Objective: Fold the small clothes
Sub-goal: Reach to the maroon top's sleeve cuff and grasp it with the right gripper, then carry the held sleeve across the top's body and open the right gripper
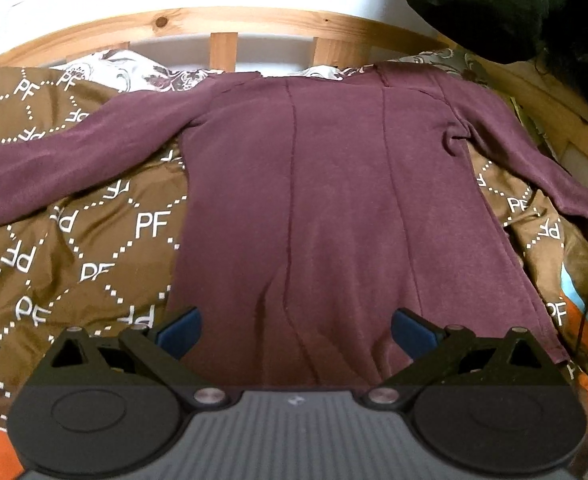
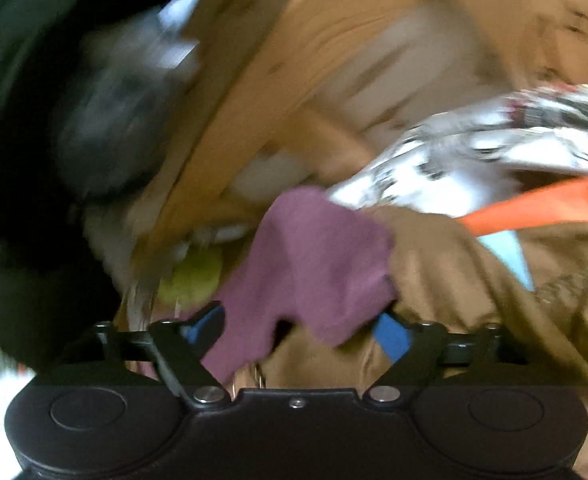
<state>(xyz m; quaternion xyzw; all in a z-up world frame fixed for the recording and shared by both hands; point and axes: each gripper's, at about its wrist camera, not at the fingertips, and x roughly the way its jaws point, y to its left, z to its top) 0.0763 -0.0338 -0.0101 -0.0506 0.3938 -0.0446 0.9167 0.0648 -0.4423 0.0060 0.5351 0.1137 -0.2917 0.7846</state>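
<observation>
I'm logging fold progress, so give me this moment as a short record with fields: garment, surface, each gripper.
garment: maroon long-sleeved top, spread flat, sleeves out to both sides, not yet folded
surface: brown bedcover printed with PF letters
backdrop: wooden bed frame
left gripper: open, over the top's hem
right gripper: open, a sleeve end between its jaws, not pinched; view blurred

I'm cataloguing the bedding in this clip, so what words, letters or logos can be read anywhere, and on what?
"PF": white letters repeated inside dotted diamonds all over the brown bedcover, some upside down or sideways.
Small emblem on the left tongs' grey housing: too small to read.
Right wrist view: too blurred; nothing readable.
</observation>
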